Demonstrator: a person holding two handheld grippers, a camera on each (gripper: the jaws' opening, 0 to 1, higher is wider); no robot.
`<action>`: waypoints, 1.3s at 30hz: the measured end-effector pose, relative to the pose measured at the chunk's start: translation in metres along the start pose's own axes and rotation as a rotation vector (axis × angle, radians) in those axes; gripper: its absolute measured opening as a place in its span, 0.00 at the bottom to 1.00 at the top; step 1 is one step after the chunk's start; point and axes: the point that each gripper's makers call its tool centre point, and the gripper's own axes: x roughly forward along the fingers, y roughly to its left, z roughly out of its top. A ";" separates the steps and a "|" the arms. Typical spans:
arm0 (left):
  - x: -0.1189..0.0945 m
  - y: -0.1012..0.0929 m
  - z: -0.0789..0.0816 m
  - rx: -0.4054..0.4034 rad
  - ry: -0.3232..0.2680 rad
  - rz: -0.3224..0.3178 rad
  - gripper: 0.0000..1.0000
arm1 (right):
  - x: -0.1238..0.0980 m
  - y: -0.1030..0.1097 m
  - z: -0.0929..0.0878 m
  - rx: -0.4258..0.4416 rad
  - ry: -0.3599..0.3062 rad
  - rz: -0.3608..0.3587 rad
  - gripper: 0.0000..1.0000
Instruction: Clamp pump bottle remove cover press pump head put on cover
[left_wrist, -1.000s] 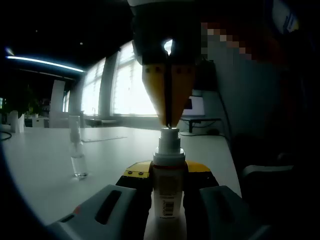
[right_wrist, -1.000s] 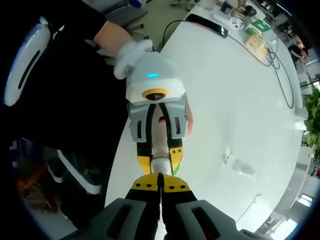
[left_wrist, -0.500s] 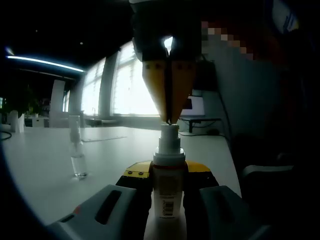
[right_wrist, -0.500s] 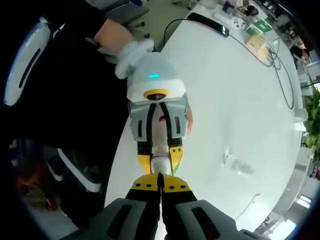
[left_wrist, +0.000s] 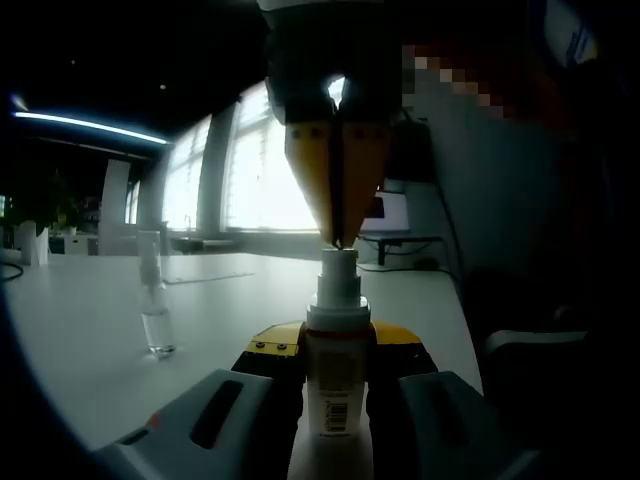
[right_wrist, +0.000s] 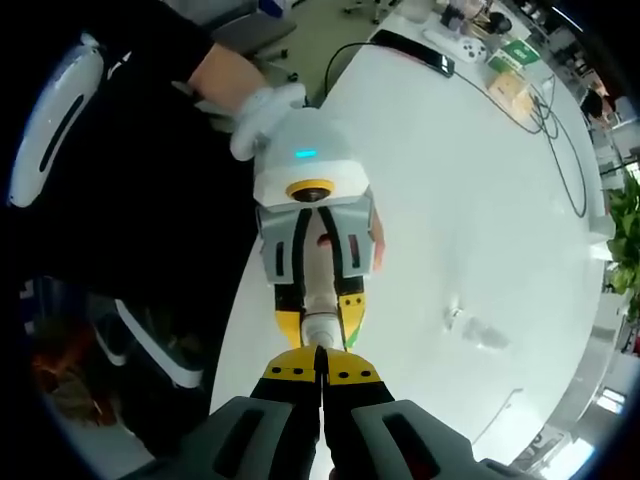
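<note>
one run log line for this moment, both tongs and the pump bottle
left tongs: shut on pump bottle | right tongs: shut, tips on pump head | clear cover: off, upright on table

A: Room, from the left gripper view?
B: Dim. Bright windows (left_wrist: 255, 180) along the far wall; a ceiling light strip (left_wrist: 90, 127) glows upper left. A lit monitor (left_wrist: 392, 212) stands past the white desk (left_wrist: 80, 330).

A: And the right gripper view?
B: The desk curves away; a black cable (right_wrist: 560, 150) trails over its far part, near small boxes (right_wrist: 510, 70). An office chair (right_wrist: 255, 35) stands on the floor beside it. Green plant (right_wrist: 625, 235) at the right edge.
</note>
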 end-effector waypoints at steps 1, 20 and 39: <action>0.000 0.000 0.000 0.000 0.000 0.000 0.14 | 0.000 0.000 0.000 -0.001 0.000 0.000 0.00; 0.000 0.000 0.000 0.000 0.000 0.000 0.14 | 0.000 0.000 0.000 0.008 0.004 0.009 0.00; 0.000 0.000 0.000 0.001 0.000 0.000 0.14 | 0.001 0.000 0.001 0.004 0.009 0.004 0.00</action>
